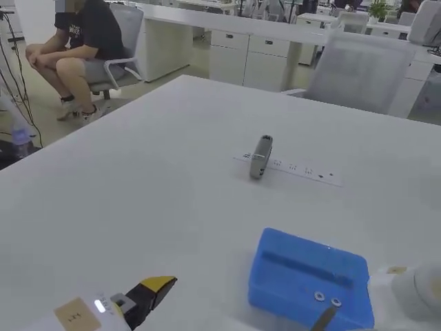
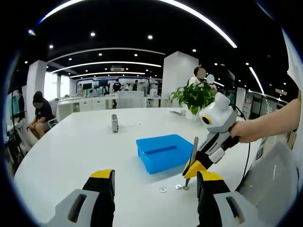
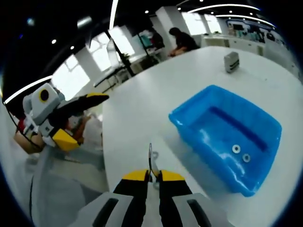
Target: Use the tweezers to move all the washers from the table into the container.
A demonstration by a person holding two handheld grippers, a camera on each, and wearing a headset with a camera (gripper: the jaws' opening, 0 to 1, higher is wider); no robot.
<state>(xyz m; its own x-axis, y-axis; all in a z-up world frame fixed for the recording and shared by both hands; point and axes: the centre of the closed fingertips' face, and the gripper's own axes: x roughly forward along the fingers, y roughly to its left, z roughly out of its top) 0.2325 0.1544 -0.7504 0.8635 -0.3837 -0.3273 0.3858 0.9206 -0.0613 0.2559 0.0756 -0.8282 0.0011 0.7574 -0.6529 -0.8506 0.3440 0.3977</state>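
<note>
Two washers (image 3: 236,149) inside blue container (image 3: 189,126), tweezers (image 3: 150,160) pinched by right gripper (image 3: 151,176)

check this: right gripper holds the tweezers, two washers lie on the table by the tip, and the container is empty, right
Not empty: the right gripper view shows two washers in the blue container. The rest holds: right gripper grips the tweezers, two loose washers lie on the table by the tip.

4 washers (image 3: 236,149): 2 in container (image 3: 185,124), 2 on table (image 2: 71,151); 1 pr tweezers (image 2: 193,158).
</note>
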